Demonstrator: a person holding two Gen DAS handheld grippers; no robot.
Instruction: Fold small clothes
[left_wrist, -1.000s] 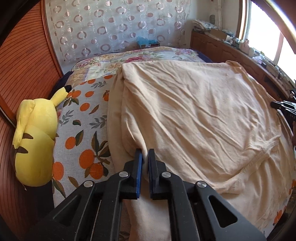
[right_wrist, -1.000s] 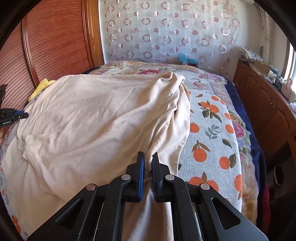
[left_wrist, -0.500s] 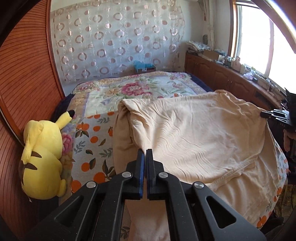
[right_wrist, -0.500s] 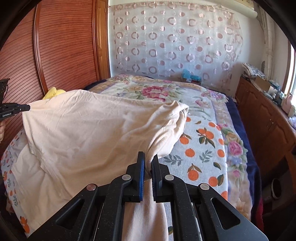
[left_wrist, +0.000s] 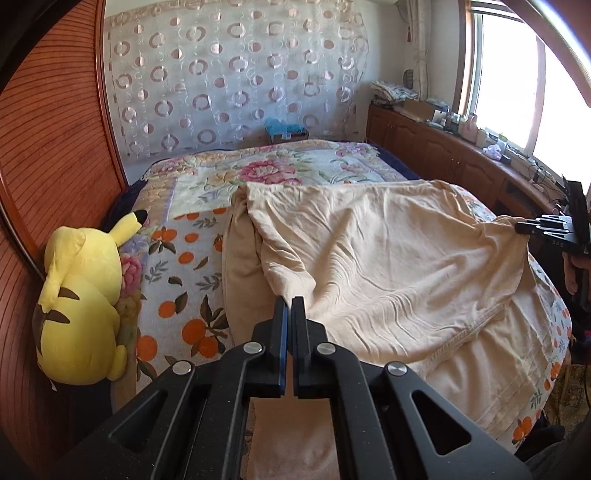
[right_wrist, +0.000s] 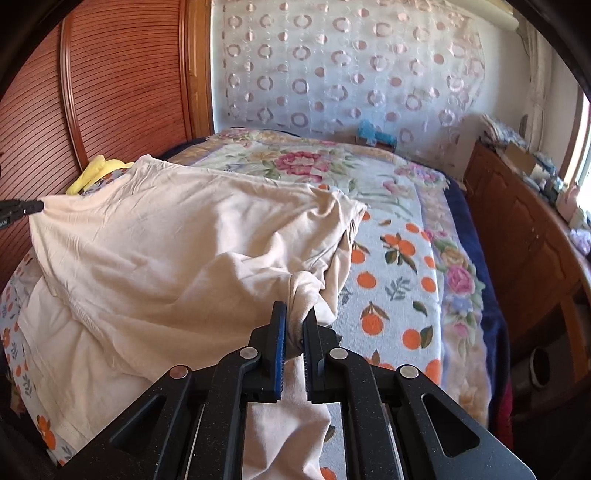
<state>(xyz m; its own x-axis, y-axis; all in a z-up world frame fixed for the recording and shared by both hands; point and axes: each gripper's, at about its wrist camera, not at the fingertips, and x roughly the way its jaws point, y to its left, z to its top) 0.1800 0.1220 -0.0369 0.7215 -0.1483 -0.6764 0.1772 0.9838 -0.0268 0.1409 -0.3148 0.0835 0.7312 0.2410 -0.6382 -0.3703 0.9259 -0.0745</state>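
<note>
The left gripper (left_wrist: 289, 306) has its two black fingers pressed together on a bunched edge of the pale peach cotton garment (left_wrist: 388, 258), with cloth trailing down below the jaws toward the camera. From that pinch the garment stretches away ahead and to the right, raised off the bed along its near edge and rippled with fine wrinkles, to the right gripper (left_wrist: 521, 227), which shows at the far right of the left wrist view as a dark tip nipping the opposite corner of the same cloth. In the right wrist view the right gripper (right_wrist: 293, 325) is likewise clamped on a twisted wad of the garment (right_wrist: 177, 258), a little fabric bulging between its blue-lined pads, and the sheet of cloth runs ahead and to its left to the tip of the left gripper (right_wrist: 35, 206) at the left border. A hemmed seam crosses the garment below the taut span, and a lower layer hangs over the near side of the bed. Beyond both grippers the garment lies on a bedspread printed with oranges and pink flowers (left_wrist: 192, 258), which stays uncovered on the outer side of each gripper and toward the far end. A yellow plush toy with black-tipped ears (left_wrist: 81, 306) lies to the left of the left gripper against the reddish ribbed wooden headboard (left_wrist: 44, 155). Farther ahead hangs a white curtain patterned with rings (left_wrist: 229, 81), and a brown wooden cabinet (left_wrist: 436, 155) runs along the right under a bright window (left_wrist: 509, 85).
</note>
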